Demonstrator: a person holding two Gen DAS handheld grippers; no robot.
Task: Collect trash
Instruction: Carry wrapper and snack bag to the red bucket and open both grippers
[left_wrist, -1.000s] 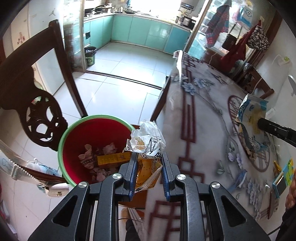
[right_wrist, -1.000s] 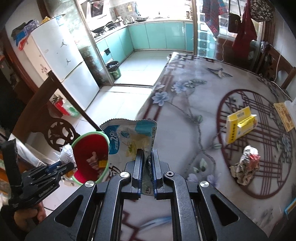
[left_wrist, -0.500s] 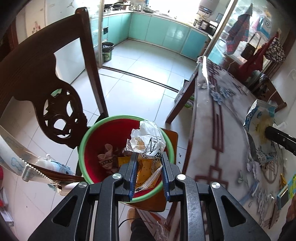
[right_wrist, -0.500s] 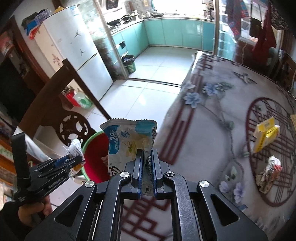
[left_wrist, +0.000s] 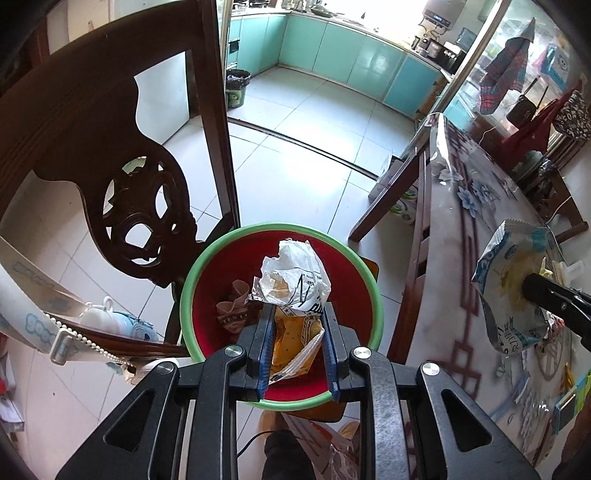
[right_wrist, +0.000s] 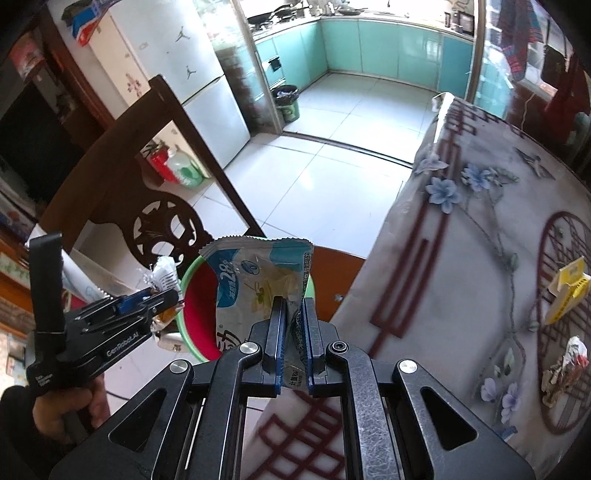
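My left gripper (left_wrist: 297, 314) is shut on a crumpled white and yellow wrapper (left_wrist: 293, 280) and hangs right over a red bin with a green rim (left_wrist: 221, 254). The bin stands on a chair seat and holds several scraps. My right gripper (right_wrist: 294, 306) is shut on a flat blue and white snack bag (right_wrist: 255, 280), held over the table's edge beside the bin (right_wrist: 197, 317). The left wrist view shows that bag (left_wrist: 513, 291) at the right, over the table. In the right wrist view the left gripper (right_wrist: 162, 295) appears at the left with its wrapper (right_wrist: 162, 277).
A carved dark wooden chair back (left_wrist: 122, 177) rises left of the bin. The table with a flowered cloth (right_wrist: 461, 258) carries a yellow box (right_wrist: 569, 291) and a crumpled wrapper (right_wrist: 561, 369). A white fridge (right_wrist: 184, 74) and a small dark bin (right_wrist: 288, 103) stand on the tiled floor beyond.
Both grippers have moved left off the table toward the bin. The left one with its wrapper now hangs over the bin's middle; the right one's bag has reached the table edge.
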